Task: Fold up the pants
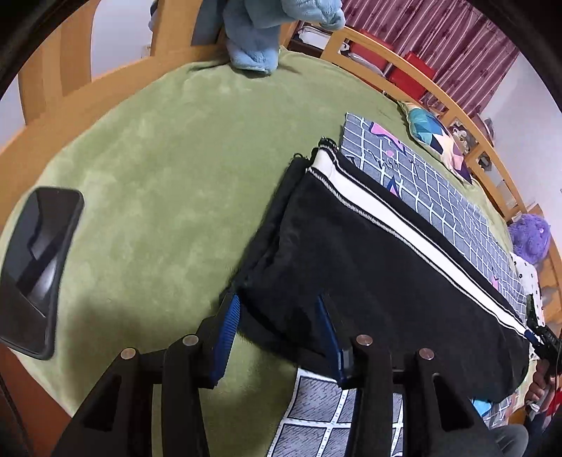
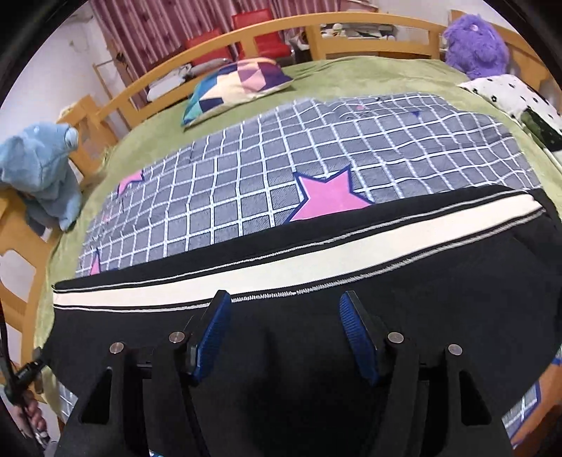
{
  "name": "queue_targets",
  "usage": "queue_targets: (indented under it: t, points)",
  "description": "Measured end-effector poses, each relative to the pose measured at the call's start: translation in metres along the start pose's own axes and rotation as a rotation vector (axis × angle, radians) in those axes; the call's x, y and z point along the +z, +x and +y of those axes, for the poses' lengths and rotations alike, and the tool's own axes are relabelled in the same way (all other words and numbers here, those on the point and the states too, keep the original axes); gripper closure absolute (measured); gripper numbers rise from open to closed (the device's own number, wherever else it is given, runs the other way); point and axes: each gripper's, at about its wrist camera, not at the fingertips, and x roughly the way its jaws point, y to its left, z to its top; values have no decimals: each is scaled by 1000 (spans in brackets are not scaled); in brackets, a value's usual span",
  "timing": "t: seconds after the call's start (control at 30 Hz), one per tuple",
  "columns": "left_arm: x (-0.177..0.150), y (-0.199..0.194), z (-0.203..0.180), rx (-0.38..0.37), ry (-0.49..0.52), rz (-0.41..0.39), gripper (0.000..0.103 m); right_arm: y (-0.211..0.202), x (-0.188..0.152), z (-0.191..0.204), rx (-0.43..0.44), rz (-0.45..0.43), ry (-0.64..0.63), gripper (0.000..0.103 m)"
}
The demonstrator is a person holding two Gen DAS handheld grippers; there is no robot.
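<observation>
Two plush toys, a phone and pillow surround the pants.

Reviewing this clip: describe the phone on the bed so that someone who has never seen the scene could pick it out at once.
Start at the green blanket covering the bed. Far to the left of the black pants, near the blanket's edge, lies the phone: a flat dark slab, the only hard, glossy thing among fabrics and plush toys.

A home bedroom. A bed with a green plush cover and a curved wooden rail fills both views, with a blue soft toy at left, a purple one at upper right, a patterned pillow, and striped red curtains behind.
</observation>
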Motion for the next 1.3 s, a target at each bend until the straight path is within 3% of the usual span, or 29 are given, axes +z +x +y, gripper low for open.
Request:
queue_targets:
  t: [0.17,0.27,0.3,0.43,0.53,0.8,0.83,0.9,0.93,1.13,1.23,1.3]
  points:
    - [2,13,-4,3,4,-22,62,-14,-10,-5,-2,-12,29,39]
    - [9,15,-8,8,8,-22,84,-16,-15,-3,-1,-8,33,39]
    - [11,15,-8,1,8,-12,87,-17,-17,-3,-2,-9,34,39]
    - [11,-5,-1,-37,34,-39,88,-20,-24,-6,5,-4,55,39]
    - [4,-9,10,-59,-5,-11,88,-25,-30,-11,-14,-8,49,39]
    - [-3,7,19,-43,-40,18,80,-18,-36,-28,-11,28,89,39]
    - [-2,4,19,-30,-39,9,77,-16,-37,-26,-8,34,80,39]
    - [-1,-2,17,45,-28,-21,53,-14,-39,-23,-7,33,52,39]
    - [-2,-4,18,62,-26,-35,51,-10,-42,-22,-11,33,35,39]
    - [-4,19,32,-26,-143,17,51,41,-61,-44,-8,187,100,39]
    - [-4,30,33,-71,-202,4,51,36,-60,-37,-28,169,65,39]
    - [-2,33,32,-89,-231,-2,58,29,-57,-33,-20,154,50,39]
